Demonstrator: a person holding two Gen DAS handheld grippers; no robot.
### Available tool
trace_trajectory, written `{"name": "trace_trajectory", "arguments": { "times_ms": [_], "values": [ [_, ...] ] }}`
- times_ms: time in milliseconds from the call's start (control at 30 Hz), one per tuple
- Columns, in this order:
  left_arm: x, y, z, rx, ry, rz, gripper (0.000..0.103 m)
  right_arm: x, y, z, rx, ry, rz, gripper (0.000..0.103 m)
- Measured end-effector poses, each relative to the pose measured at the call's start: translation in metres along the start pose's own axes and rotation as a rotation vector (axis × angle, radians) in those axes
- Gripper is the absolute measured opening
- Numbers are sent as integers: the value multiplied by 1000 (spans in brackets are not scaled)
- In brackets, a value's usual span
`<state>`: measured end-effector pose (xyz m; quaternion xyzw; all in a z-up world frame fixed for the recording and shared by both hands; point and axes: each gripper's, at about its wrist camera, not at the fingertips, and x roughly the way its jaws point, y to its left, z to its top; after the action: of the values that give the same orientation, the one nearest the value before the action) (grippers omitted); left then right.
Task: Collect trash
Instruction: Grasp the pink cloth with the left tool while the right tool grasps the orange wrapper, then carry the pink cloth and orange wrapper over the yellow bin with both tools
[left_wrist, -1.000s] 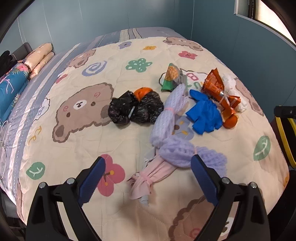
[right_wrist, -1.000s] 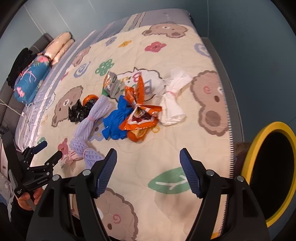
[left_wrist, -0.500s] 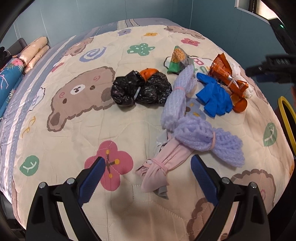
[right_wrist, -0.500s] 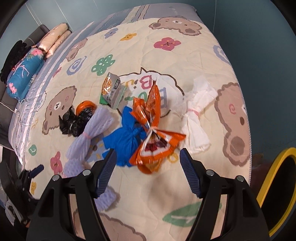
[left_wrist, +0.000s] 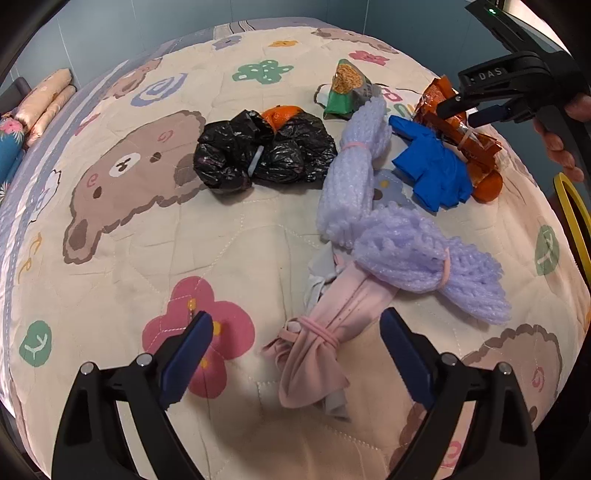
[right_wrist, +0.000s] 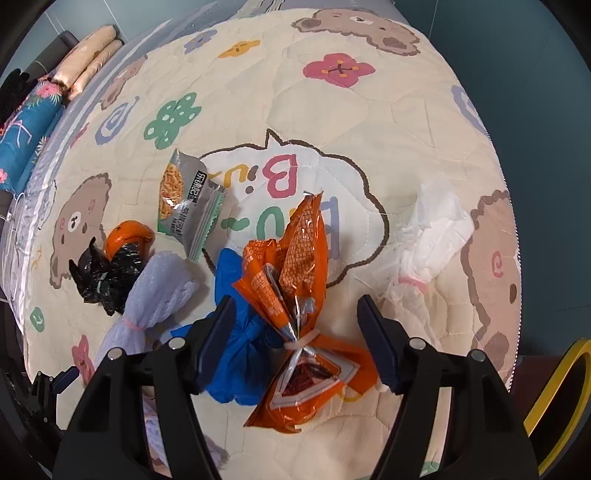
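Tied trash bundles lie on a bear-print quilt (left_wrist: 140, 258). My left gripper (left_wrist: 295, 325) hangs just over a pink cloth bundle (left_wrist: 314, 350). Its jaws are closing, with the bundle between them and the pads clear of it. My right gripper (right_wrist: 295, 310) straddles an orange wrapper bundle (right_wrist: 299, 266) at its rubber band. Its jaws are closing too, and the pads do not press on it. A blue glove (right_wrist: 236, 354) lies under its left finger. The right gripper (left_wrist: 469, 110) also shows in the left wrist view, above the orange wrapper (left_wrist: 476, 147).
Two purple foam bundles (left_wrist: 424, 258) (left_wrist: 351, 173), a black bag bundle (left_wrist: 258, 155) with an orange piece, a snack packet (right_wrist: 184, 199) and a white bundle (right_wrist: 428, 251) lie nearby. A yellow-rimmed bin (right_wrist: 554, 398) stands past the bed's right edge. Pillows (right_wrist: 85, 48) lie far left.
Both grippers have come down toward the quilt. The right one slid across from near the bin to over the orange wrapper. Both pairs of jaws have narrowed a little.
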<state>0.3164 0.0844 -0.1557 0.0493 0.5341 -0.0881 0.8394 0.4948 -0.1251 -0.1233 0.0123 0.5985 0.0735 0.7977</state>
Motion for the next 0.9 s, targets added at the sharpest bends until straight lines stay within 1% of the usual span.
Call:
{"name": "trace_trajectory", "arguments": {
  "times_ms": [67, 100, 133, 167, 200, 233, 267, 400, 500, 567, 800, 900],
  "values": [
    [4, 0, 2, 7, 10, -4, 81, 5, 1, 3, -8, 9, -3, 56],
    [5, 0, 2, 9, 13, -9, 75, 7, 1, 5, -9, 10, -6, 55],
    [7, 0, 2, 11, 18, -17, 72, 10, 2, 6, -10, 14, -6, 53],
    [8, -1, 2, 16, 25, -29, 64, 11, 2, 7, -12, 19, -4, 48],
    [9, -4, 2, 26, 31, -41, 55, 13, 2, 7, -14, 23, -1, 47],
    [10, -6, 2, 37, 37, -53, 50, 15, 2, 8, -16, 26, -2, 43],
    [11, -8, 2, 48, 42, -65, 42, 16, 3, 8, -19, 28, -4, 38],
    [10, -15, 0, 78, 33, -50, 31, 15, 5, 7, -30, 20, -9, 32],
    [8, -13, -1, 66, 34, -62, 26, 11, 7, 5, -27, 7, -3, 30],
    [4, -11, -1, 47, 37, -77, 25, 8, 7, 4, -23, 2, 2, 29],
    [-17, -5, -9, 13, 46, -122, 22, -23, 7, -3, -28, -65, 11, 27],
    [-31, -6, -15, 19, 34, -122, 22, -37, 6, -7, -25, -83, 30, 27]
  ]
}}
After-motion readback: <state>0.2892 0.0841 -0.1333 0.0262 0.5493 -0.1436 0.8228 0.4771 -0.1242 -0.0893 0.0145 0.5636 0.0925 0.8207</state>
